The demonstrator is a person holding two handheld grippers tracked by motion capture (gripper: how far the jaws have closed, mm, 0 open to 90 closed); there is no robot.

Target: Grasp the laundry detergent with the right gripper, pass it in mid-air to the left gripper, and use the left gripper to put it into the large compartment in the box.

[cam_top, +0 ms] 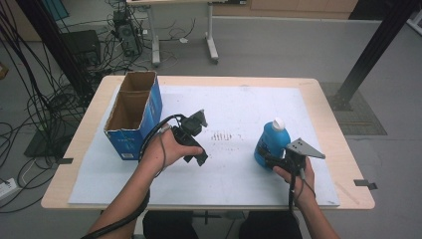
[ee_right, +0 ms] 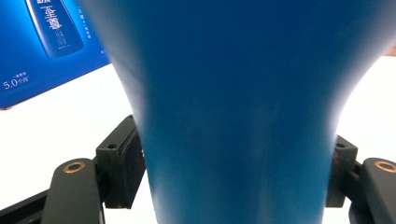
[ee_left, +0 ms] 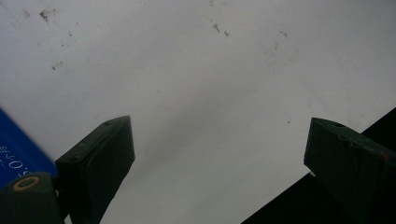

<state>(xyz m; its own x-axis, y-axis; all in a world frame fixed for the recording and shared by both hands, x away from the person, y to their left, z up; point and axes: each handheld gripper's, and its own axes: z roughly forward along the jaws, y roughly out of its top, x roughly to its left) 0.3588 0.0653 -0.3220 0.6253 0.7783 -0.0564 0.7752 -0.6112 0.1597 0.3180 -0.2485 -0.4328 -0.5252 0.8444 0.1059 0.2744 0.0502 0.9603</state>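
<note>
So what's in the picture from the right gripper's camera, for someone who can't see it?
A tall blue plastic bottle stands between the black jaws of the right hand-held gripper, which press against its sides. Behind it, at upper left, is a blue cardboard box with white print, standing on the white table cover.

loc: prob lab | cables (cam_top: 30,99) on floor | PC tower (cam_top: 128,40) | black frame posts (cam_top: 370,52)

Overhead view; two close tong-mounted views

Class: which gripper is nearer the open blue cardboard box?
Left. The left gripper hovers just right of the blue cardboard box; the right gripper clamps the blue bottle farther right.
</note>
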